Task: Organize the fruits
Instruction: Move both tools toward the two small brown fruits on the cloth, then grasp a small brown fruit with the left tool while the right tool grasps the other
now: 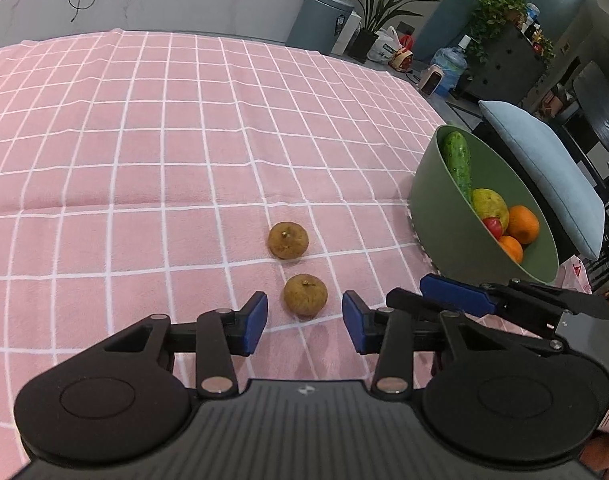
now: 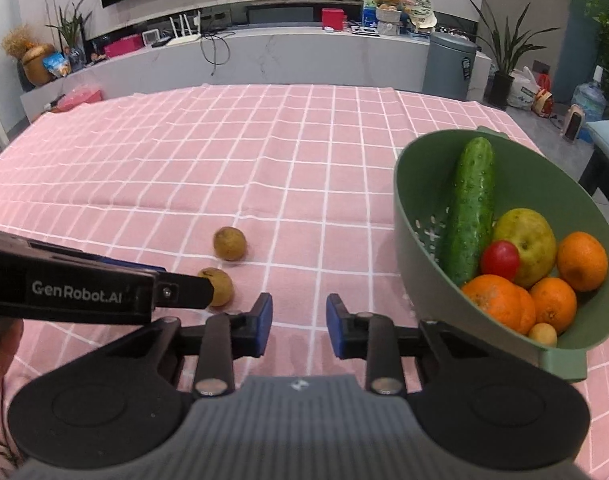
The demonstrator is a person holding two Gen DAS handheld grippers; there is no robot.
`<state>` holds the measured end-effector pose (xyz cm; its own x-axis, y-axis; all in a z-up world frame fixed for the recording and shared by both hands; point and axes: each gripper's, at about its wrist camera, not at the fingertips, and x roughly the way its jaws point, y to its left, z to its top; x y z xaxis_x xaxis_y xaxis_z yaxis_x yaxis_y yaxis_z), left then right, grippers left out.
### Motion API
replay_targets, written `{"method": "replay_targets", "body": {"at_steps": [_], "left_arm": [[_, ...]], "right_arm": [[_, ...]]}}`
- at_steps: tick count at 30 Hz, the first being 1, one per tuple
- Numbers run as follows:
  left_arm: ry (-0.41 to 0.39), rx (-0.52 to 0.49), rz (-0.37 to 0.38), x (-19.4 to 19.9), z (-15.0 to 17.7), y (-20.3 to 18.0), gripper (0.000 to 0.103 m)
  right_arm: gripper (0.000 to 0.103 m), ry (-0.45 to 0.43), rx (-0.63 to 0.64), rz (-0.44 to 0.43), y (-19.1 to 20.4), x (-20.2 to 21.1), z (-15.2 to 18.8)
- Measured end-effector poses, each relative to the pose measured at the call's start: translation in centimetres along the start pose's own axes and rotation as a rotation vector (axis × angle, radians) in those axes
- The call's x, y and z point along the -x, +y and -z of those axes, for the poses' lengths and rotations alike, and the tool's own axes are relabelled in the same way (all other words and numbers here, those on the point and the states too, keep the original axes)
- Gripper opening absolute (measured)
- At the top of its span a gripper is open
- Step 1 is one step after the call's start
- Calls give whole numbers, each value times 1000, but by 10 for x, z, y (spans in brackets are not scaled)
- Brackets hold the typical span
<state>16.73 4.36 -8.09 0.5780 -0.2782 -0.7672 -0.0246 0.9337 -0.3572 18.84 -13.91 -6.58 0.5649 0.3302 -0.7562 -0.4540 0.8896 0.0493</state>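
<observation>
Two small brown fruits lie on the pink checked tablecloth. The near brown fruit [image 1: 305, 295] [image 2: 220, 286] sits between and just ahead of the open fingers of my left gripper [image 1: 304, 322]. The far brown fruit [image 1: 288, 240] [image 2: 229, 243] lies a little beyond it. A green colander bowl [image 1: 432, 200] [image 2: 414, 200] at the right holds a cucumber [image 2: 470, 210], oranges [image 2: 582, 261], a yellow-green fruit [image 2: 526, 246] and a red one [image 2: 500, 259]. My right gripper [image 2: 299, 324] is open and empty, left of the bowl. It also shows in the left wrist view [image 1: 456, 294].
The tablecloth [image 2: 184, 168] covers the whole table. A light blue cushion on a chair [image 1: 544, 168] stands beyond the table's right edge. A grey counter [image 2: 264, 56], a bin [image 2: 448, 64] and potted plants stand behind the table.
</observation>
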Motion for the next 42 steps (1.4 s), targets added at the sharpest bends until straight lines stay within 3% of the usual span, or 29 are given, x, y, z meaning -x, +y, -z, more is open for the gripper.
{"method": "replay_targets", "body": {"at_steps": [3, 13, 24, 34, 42], "left_arm": [[10, -16, -9, -9, -2, -3, 50], [11, -84, -55, -21, -3, -11, 31], [-16, -7, -120, 1, -6, 6, 31], [-91, 51, -202, 25, -8, 25, 31], [-98, 71, -209, 25, -8, 30, 31]], "right_arm": [[26, 12, -10, -6, -4, -4, 1], [26, 32, -6, -9, -5, -17, 3], [26, -4, 32, -57, 6, -24, -9], [26, -28, 116, -120, 33, -43, -25], [26, -16, 146, -107, 45, -60, -37]]}}
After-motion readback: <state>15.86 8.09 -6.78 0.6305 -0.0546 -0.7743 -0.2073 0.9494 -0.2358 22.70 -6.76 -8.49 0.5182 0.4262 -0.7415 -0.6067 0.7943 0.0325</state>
